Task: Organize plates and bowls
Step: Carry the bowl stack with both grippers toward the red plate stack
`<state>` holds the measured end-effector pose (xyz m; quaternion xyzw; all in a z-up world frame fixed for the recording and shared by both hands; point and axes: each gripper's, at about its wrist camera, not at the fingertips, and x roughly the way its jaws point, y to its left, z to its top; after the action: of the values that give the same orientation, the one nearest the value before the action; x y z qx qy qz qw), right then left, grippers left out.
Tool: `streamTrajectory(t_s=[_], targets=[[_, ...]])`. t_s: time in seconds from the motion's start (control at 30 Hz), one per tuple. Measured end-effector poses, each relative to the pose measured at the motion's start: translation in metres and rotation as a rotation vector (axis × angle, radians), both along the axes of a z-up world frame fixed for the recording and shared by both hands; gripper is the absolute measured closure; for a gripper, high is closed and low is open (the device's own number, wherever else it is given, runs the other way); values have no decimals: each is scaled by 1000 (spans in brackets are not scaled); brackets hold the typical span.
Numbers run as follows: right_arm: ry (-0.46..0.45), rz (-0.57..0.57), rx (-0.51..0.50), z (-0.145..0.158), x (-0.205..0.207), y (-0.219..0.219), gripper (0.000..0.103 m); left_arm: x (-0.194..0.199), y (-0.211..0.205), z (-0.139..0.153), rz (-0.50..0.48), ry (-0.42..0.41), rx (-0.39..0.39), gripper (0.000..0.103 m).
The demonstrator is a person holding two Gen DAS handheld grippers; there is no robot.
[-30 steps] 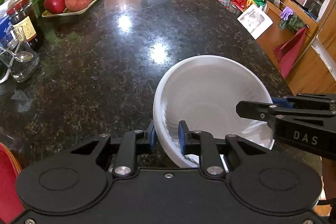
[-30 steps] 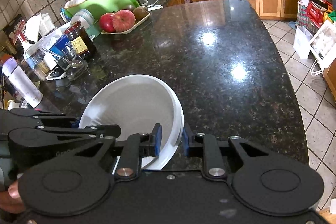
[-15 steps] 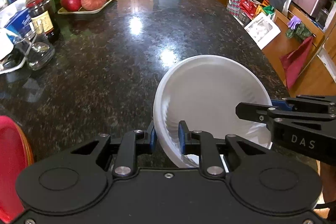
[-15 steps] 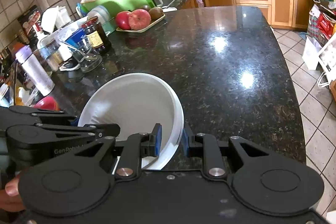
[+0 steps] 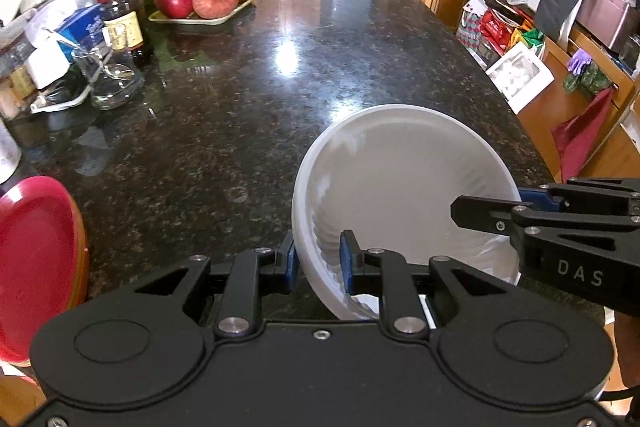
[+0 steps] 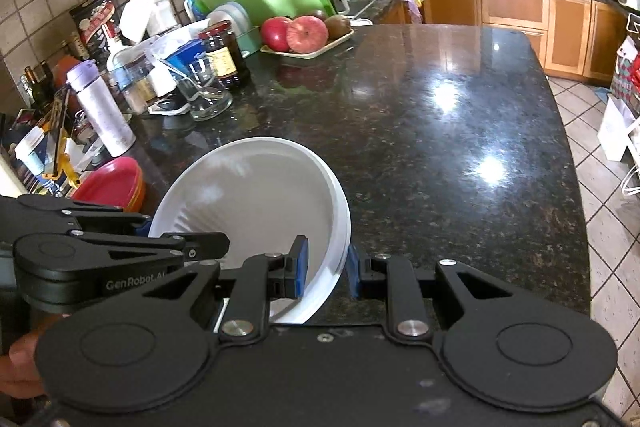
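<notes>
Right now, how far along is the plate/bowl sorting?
Done: red plates sit stacked at the counter's left edge. In hand: both the left tool and right tool grip the white bowl by opposite rims, held above the counter. Left: setting it down.

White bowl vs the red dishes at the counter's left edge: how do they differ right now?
The round white plastic bowl is gripped on opposite rims by the left tool and right tool; the stacked red plastic dishes are untouched. The white bowl is tilted and looks held above the dark granite counter; the red dishes sit level on it. The white bowl looks deeper, the red dishes shallower. Both are round tableware.
</notes>
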<state>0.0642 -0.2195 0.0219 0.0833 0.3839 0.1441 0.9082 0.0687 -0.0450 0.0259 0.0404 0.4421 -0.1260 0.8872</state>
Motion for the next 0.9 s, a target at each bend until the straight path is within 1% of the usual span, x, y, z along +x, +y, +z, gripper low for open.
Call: streamTrajectory(t_s=[0.17, 0.37, 0.63, 0.9], targets=[[-17, 9, -6, 6, -1, 20, 80, -4, 19, 4, 8, -12, -6, 76], [-51, -9, -10, 17, 0, 61, 80, -7, 52, 13, -15, -40, -4, 76], [-86, -44, 21, 26, 9, 148, 80, -8, 119, 27, -62, -77, 25, 76], [-102, -53, 58, 27, 15, 233, 80, -17, 191, 35, -75, -102, 66, 75]])
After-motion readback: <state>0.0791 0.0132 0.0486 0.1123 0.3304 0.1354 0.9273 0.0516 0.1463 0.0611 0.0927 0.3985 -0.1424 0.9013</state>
